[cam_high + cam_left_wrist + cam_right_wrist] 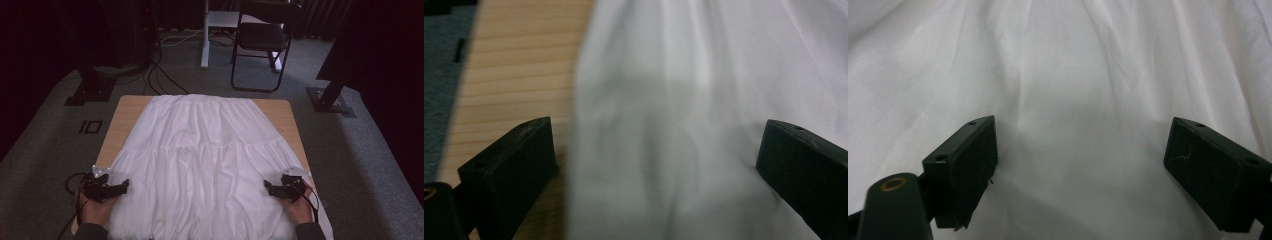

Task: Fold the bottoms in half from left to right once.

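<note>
A big white pleated cloth skirt (pixel 205 160) lies spread flat over the light wooden bench (pixel 125 112), which stands on grey carpet floor (pixel 45 150). A black metal folding chair (pixel 262 37) waits behind in the dark room. The left tongs (pixel 125 186) and right tongs (pixel 266 186) both gape open at the skirt's near corners, holding nothing.

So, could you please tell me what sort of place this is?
Probably a lab or recording studio, not a home: a small wooden table on grey carpet, dark stands with cables on either side, and a folding chair behind. A white skirt lies spread on the table.
</note>
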{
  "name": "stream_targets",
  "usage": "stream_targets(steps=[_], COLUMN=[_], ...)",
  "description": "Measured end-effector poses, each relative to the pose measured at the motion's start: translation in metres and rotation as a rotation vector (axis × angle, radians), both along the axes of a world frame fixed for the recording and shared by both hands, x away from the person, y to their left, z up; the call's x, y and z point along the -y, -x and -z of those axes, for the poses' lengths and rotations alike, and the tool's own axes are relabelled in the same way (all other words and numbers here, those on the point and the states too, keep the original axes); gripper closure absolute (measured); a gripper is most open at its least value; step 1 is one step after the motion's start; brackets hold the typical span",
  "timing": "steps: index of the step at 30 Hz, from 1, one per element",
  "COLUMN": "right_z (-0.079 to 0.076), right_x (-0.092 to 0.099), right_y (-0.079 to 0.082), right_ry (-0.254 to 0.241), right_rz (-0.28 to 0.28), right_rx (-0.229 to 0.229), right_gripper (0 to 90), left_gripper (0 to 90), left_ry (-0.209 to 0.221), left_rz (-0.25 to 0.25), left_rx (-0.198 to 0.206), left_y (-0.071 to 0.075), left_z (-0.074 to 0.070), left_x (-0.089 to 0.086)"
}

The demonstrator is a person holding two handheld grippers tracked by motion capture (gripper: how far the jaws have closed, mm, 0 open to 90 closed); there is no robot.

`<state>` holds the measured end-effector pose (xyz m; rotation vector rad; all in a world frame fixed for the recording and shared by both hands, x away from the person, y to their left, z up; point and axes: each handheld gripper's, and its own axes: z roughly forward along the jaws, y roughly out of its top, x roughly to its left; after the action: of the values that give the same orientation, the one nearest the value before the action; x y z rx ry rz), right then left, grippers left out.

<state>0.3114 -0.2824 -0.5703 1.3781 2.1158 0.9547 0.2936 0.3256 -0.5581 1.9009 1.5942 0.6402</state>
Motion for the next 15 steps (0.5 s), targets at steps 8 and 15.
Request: stream_targets(steps=[8, 15], right_z=[0.000, 0.000], right_x=[0.000, 0.000], right_y=[0.000, 0.000], right_ry=[0.001, 0.000], right_rz=[0.000, -0.001], right_rx=[0.001, 0.001], right_gripper=[13.1, 13.2], left_gripper=[1.2, 31.8], left_ry=[-0.021, -0.025], left_rz=[0.130, 0.171], left_rx=[0.006, 0.000], left_y=[0.001, 0.009], left_z=[0.002, -0.007], left_x=[0.032, 0.046])
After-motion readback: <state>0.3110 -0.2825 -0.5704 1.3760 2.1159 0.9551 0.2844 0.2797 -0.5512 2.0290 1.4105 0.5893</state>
